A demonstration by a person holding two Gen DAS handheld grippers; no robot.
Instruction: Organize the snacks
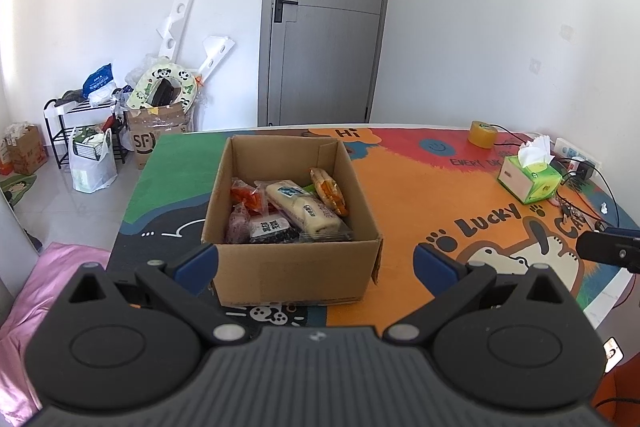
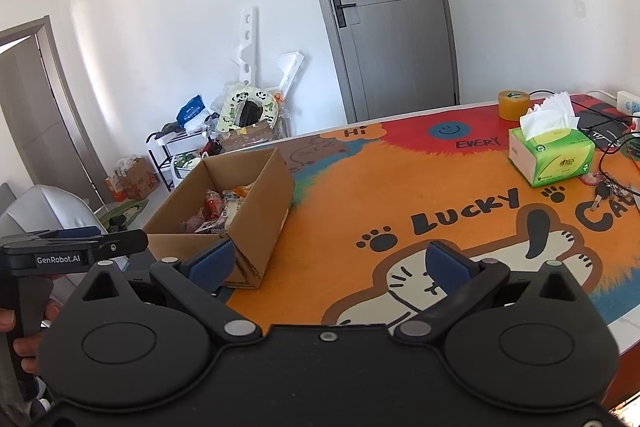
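With both tools held above the near edge of the bench [image 2: 352,195], the left claw [image 1: 316,261] stands spread wide, its 2 blue pads on either side of the near wall of the cardboard box [image 1: 296,271] without touching it and gripping nothing. That open box sits on the colourful cartoon mat toward the bench's left side, and the snacks [image 1: 288,211] lie heaped inside it: a long pale wrapped roll across the middle, an orange packet leaning at the far right, red and pink wrappers to the left, a dark packet at the front. Over the orange cat drawing, the right claw [image 2: 340,265] is likewise spread and empty, the box just to its left. Well apart on the right stand a green tissue box [image 2: 552,155] and a roll of yellow tape [image 2: 514,105], with cables and keys beside them.
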